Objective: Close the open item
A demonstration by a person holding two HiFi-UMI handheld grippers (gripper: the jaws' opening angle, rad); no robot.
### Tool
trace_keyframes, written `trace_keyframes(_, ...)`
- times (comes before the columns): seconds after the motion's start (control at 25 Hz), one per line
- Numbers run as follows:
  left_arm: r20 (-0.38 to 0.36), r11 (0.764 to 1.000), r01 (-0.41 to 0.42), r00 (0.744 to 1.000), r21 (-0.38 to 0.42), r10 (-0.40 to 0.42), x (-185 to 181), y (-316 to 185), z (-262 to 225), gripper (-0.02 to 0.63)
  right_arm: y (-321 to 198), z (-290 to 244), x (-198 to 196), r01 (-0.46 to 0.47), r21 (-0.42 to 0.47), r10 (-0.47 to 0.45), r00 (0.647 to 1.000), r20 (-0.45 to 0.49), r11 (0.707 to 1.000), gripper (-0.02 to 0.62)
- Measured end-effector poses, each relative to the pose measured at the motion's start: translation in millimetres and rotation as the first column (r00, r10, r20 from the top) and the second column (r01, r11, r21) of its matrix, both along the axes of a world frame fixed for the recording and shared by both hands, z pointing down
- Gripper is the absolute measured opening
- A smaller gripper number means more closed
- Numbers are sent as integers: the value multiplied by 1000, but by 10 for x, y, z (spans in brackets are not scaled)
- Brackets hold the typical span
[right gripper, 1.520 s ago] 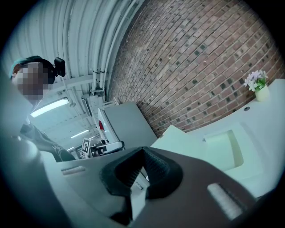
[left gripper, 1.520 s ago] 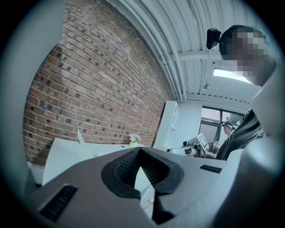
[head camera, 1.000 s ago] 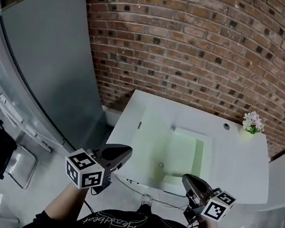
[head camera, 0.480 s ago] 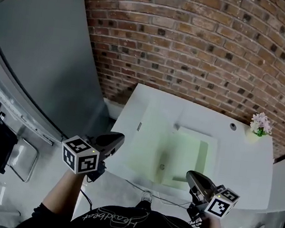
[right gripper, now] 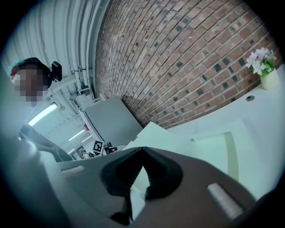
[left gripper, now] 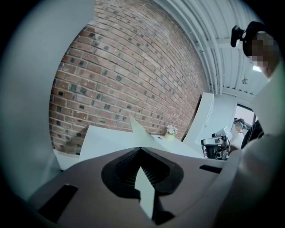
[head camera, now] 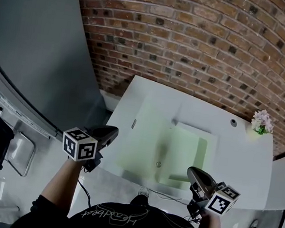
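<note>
A white box-like unit (head camera: 240, 165) stands against the brick wall. Its top has a pale green recess (head camera: 185, 152). A white lid panel (head camera: 142, 132) with a small handle stands tilted up at the recess's left side. The same lid (left gripper: 140, 131) rises as a white wedge in the left gripper view. My left gripper (head camera: 114, 131) hangs shut and empty just off the unit's near left corner. My right gripper (head camera: 191, 171) is shut and empty over the near edge, right of the recess. Their tips (left gripper: 140, 149) (right gripper: 142, 149) meet in both gripper views.
A small pot of pale flowers (head camera: 261, 123) sits at the unit's far right corner, with a small round fitting (head camera: 233, 123) beside it. A big grey panel (head camera: 37, 45) leans at the left. A folding chair (head camera: 20, 154) and a cable lie on the floor nearby.
My left gripper has drawn back to the left, away from the unit's near edge. The head view has shifted slightly. The right gripper has barely moved; the lid stands as before.
</note>
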State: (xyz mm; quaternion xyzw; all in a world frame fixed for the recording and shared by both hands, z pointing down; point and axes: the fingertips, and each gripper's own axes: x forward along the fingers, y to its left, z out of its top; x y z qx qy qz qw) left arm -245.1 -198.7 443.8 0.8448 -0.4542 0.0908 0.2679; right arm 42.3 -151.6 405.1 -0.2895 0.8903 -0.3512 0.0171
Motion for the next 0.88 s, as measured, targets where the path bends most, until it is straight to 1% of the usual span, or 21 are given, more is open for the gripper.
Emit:
trace_keyframes(0.08, -10, 1000, 0, 1000, -18, 0, 7, -33, 100, 2, -20, 28, 3, -3, -9, 3, 1000, -9, 1000, 4)
trace_keyframes(0.24, -76, 998, -2, 997, -55, -2, 46, -98, 293, 2, -50, 84, 36, -9, -23, 9, 1000, -8, 1000, 4)
trace_keyframes(0.32, -95, 997, -5, 996, -75, -2, 59, -131, 363, 2, -64, 125, 60, -17, -33, 16, 1000, -15, 999, 3)
trace_keyframes(0.4, -112, 996, -20, 994, -92, 10, 94, -164, 426, 2, -72, 171, 84, -19, -44, 18, 1000, -25, 999, 4)
trace_keyframes(0.52, -161, 992, -54, 986, -110, 36, 183, -203, 528, 2, -107, 204, 125, -37, -55, 36, 999, -28, 998, 4)
trace_keyframes(0.6, -191, 991, -79, 980, -107, 57, 270, -220, 538, 2, -124, 232, 161, -52, -66, 50, 998, -32, 996, 3)
trace_keyframes(0.72, -209, 989, -107, 974, -98, 84, 389, -236, 527, 2, -136, 262, 188, -53, -75, 51, 998, -33, 996, 4)
trace_keyframes(0.88, -209, 986, -129, 972, -103, 105, 487, -262, 553, 2, -149, 299, 212, -54, -84, 51, 998, -41, 995, 3)
